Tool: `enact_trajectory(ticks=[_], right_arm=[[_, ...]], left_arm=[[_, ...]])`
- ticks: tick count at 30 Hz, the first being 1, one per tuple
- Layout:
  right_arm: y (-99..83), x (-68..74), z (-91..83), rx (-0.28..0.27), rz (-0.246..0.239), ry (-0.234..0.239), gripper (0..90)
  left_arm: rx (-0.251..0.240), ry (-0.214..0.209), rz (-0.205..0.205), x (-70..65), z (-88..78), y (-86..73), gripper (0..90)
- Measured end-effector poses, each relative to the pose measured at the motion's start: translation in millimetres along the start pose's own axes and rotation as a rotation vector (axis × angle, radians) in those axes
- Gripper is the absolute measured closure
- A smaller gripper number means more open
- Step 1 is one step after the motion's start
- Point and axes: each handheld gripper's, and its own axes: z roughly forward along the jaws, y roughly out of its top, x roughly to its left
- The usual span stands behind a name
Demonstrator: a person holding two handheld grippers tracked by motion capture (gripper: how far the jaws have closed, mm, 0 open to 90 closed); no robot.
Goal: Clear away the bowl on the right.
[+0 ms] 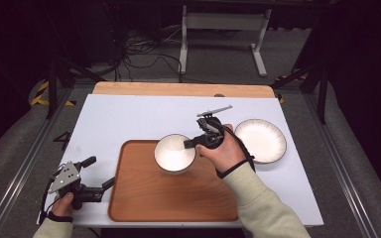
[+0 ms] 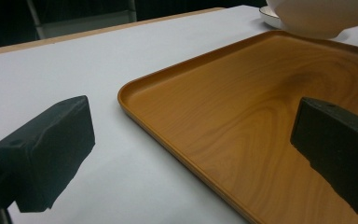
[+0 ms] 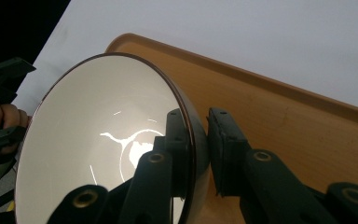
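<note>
Right hand-held gripper [image 3: 200, 154] is clamping the rim of the round white ceramic bowl [image 1: 174, 153] over the brown wooden tray [image 1: 173, 198]; left hand-held gripper [image 1: 100, 172] is sitting open on the white surface [image 1: 129, 119].

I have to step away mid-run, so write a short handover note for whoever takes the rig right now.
Right gripper: shut on the rim of the white bowl, held over the far edge of the wooden tray.
Left gripper: open, holding nothing, near the tray's left edge.
White plate: on the table, right of the tray.
Done: bowl gripped and brought over the tray.
Left: probably set the bowl down and release; the plate may follow.
</note>
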Motion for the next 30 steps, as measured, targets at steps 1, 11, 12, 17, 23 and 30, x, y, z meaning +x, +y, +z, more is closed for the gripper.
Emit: enact_trajectory(ticks=[1,11,12,17,23,30], right_arm=[[0.0,0.0,0.0,0.0,0.0,0.0,78.9],[-10.7,-4.9,20.7,0.054,0.021,0.001,78.8],[-10.7,-4.9,20.7,0.054,0.021,0.001,78.8],[-16.9,-7.6,29.7,0.078,0.03,0.002,78.8],[-23.7,-11.7,36.7,0.102,0.038,-0.003,78.7],[-29.2,-15.5,41.3,0.118,0.045,-0.005,78.5]], left_arm=[[0.0,0.0,0.0,0.0,0.0,0.0,0.4],[0.001,0.0,0.001,-0.1,0.0,0.0,0.3],[0.001,0.0,0.001,-0.1,0.0,0.0,0.4],[0.001,0.001,0.002,-0.1,0.1,0.1,0.4],[0.002,0.001,0.003,-0.1,0.1,0.1,0.3],[0.004,0.001,0.004,-0.1,0.1,0.2,0.3]])
